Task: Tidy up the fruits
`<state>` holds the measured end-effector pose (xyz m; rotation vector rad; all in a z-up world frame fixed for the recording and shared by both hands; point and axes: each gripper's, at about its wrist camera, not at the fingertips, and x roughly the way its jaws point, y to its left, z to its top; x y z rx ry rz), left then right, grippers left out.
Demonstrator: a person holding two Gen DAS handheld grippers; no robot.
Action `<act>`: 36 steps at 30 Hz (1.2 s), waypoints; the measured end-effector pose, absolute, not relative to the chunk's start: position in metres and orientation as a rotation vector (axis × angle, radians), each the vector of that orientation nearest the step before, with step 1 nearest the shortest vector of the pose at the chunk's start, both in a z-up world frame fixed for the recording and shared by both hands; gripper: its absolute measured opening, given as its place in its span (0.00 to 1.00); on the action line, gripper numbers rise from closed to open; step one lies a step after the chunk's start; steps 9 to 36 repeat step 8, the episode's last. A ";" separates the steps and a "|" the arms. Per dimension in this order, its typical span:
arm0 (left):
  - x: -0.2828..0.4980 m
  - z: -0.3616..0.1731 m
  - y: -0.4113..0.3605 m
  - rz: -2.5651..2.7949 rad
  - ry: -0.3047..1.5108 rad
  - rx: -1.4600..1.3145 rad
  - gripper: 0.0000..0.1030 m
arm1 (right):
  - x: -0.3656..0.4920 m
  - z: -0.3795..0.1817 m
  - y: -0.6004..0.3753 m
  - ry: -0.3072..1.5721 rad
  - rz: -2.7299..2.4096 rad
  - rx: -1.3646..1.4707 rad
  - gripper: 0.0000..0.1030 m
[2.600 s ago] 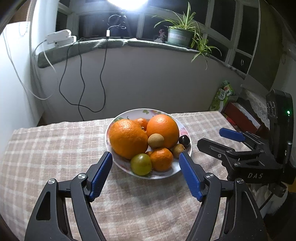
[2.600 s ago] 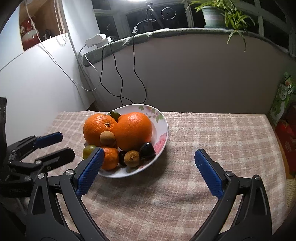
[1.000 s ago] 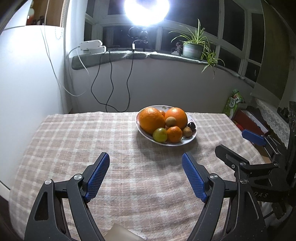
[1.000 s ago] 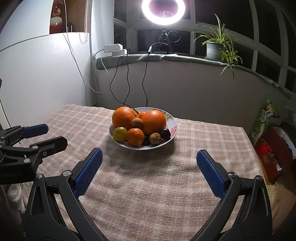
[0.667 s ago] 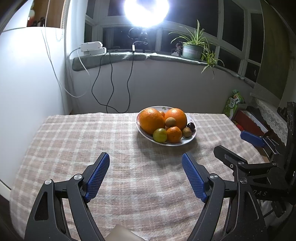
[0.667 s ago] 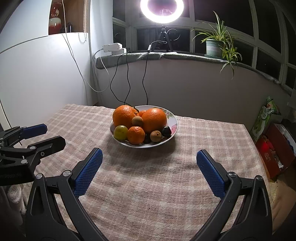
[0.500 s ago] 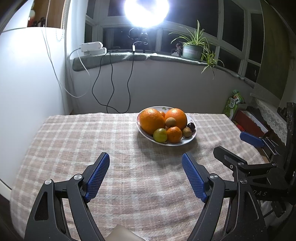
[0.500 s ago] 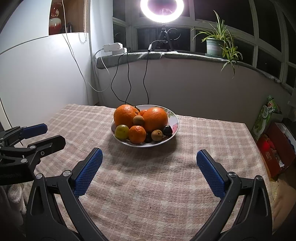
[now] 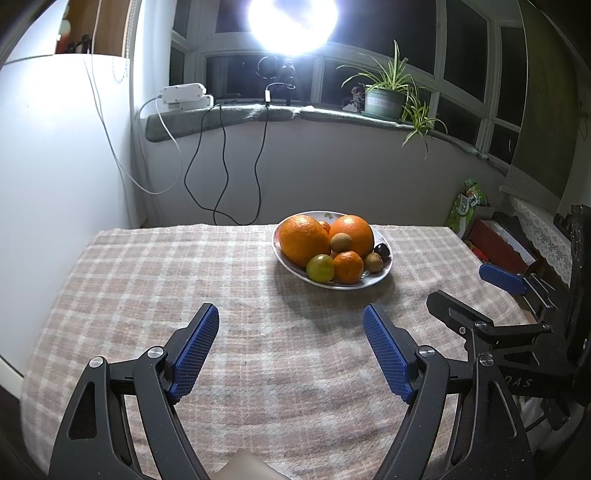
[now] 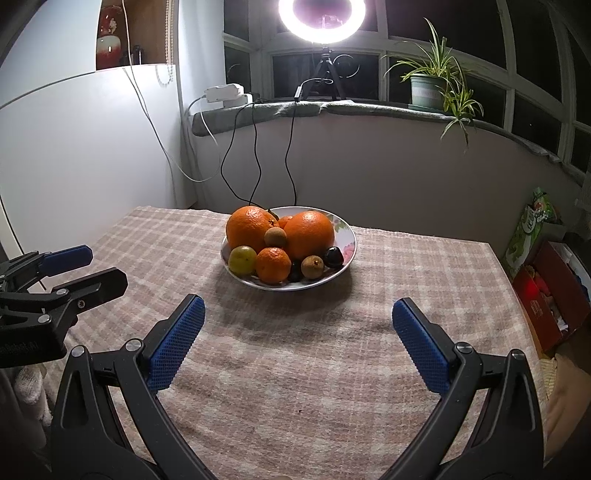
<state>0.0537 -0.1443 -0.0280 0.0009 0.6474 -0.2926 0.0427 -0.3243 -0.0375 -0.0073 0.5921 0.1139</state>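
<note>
A white floral plate (image 9: pixel 384 271) (image 10: pixel 349 236) sits on the checked tablecloth, piled with fruit: two big oranges (image 9: pixel 303 240) (image 10: pixel 308 234), a small mandarin (image 9: pixel 348 266) (image 10: pixel 273 264), a green-yellow citrus (image 9: pixel 320 268) (image 10: pixel 242 260), brown kiwis (image 9: pixel 340 242) (image 10: pixel 312 266) and dark fruits (image 9: pixel 382 251) (image 10: pixel 334 257). My left gripper (image 9: pixel 290 332) is open and empty, well short of the plate. My right gripper (image 10: pixel 297 325) is open and empty, also back from the plate; it shows at the right of the left wrist view (image 9: pixel 469 301).
The checked tablecloth (image 9: pixel 166 280) covers the table. A white cabinet (image 10: pixel 74 155) stands at the left. Cables hang from the windowsill (image 10: pixel 255 107), where a potted plant (image 10: pixel 428 88) and ring light (image 10: pixel 321 16) stand. Red boxes (image 10: pixel 546 288) sit past the right table edge.
Since 2.6 s ago both grippers have pulled back from the plate, which now looks farther off. In the last second almost nothing has moved. Both stay open.
</note>
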 end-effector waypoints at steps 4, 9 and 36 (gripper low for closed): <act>0.054 -0.028 -0.143 -0.292 0.645 0.002 0.78 | 0.043 -0.039 -0.326 0.596 0.107 -0.003 1.00; 0.052 -0.028 -0.140 -0.285 0.630 0.007 0.78 | 0.044 -0.041 -0.329 0.602 0.101 0.004 1.00; 0.052 -0.028 -0.140 -0.285 0.630 0.007 0.78 | 0.044 -0.041 -0.329 0.602 0.101 0.004 1.00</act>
